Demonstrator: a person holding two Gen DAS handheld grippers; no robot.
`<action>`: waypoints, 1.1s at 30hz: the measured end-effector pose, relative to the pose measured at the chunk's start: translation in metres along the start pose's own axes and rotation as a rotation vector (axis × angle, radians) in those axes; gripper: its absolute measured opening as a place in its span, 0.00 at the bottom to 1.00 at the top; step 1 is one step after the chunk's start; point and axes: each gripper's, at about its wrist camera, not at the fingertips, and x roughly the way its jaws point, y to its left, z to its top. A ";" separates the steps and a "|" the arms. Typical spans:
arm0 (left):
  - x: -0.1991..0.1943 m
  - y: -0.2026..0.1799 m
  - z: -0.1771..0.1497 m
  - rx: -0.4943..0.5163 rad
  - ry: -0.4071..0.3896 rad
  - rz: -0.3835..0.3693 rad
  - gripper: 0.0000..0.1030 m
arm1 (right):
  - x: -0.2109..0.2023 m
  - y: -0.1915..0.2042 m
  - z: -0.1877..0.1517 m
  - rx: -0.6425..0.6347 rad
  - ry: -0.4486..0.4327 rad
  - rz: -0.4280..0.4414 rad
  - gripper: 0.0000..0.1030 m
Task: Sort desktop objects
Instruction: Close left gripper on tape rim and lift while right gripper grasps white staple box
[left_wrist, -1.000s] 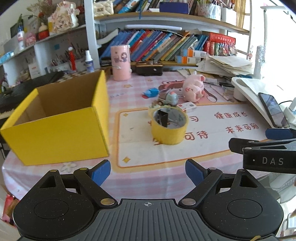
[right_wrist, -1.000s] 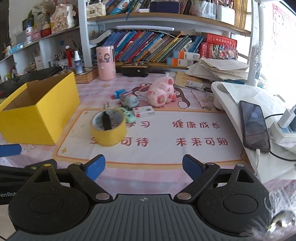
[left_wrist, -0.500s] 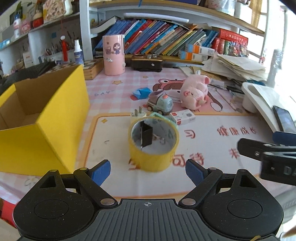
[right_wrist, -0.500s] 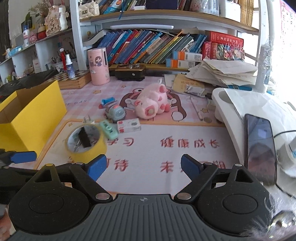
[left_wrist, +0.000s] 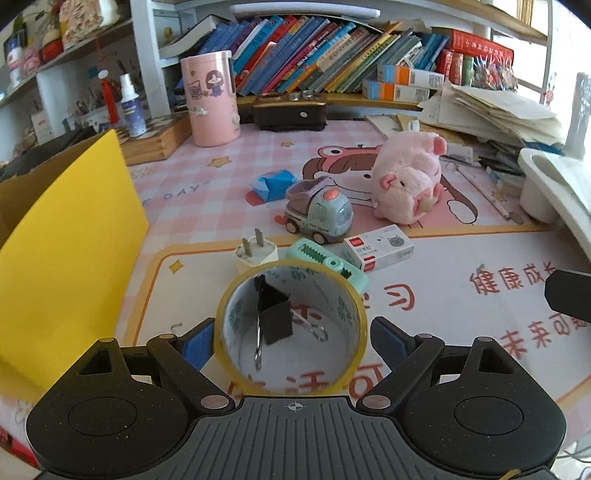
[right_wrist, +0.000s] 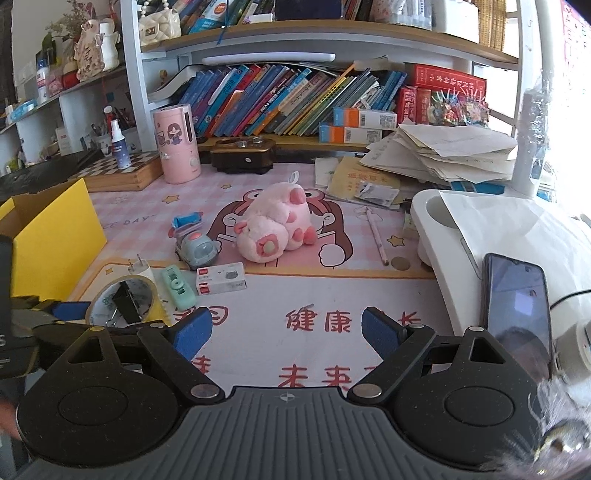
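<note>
A yellow tape roll (left_wrist: 236, 363) lies on the desk mat with a black binder clip (left_wrist: 272, 317) inside it. My left gripper (left_wrist: 291, 341) is open, its blue pads on either side of the roll. The roll also shows in the right wrist view (right_wrist: 157, 314). Behind it lie a white plug (left_wrist: 255, 253), a mint stapler (left_wrist: 325, 264), a small staple box (left_wrist: 378, 247), a toy truck (left_wrist: 319, 216), a pink plush pig (left_wrist: 408, 182) and a blue packet (left_wrist: 273, 184). The yellow box (left_wrist: 70, 243) stands at the left. My right gripper (right_wrist: 286, 330) is open and empty above the mat.
A pink cup (left_wrist: 210, 98), a dark case (left_wrist: 290, 110) and a chessboard box (left_wrist: 155, 133) stand at the back under bookshelves. A paper stack (right_wrist: 439, 155), a white stand (right_wrist: 480, 225) and a phone (right_wrist: 515, 302) sit on the right.
My left gripper has moved forward until its open pads flank the tape roll. My right gripper has moved forward and right over the mat.
</note>
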 end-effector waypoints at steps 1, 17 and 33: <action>0.001 -0.001 0.000 0.006 -0.003 0.005 0.86 | 0.002 0.000 0.001 -0.003 0.003 0.005 0.85; -0.073 0.038 0.004 -0.210 -0.186 -0.039 0.81 | 0.071 0.015 0.020 -0.095 0.052 0.071 0.77; -0.126 0.054 -0.016 -0.230 -0.270 0.056 0.81 | 0.154 0.059 0.033 -0.257 0.122 0.177 0.52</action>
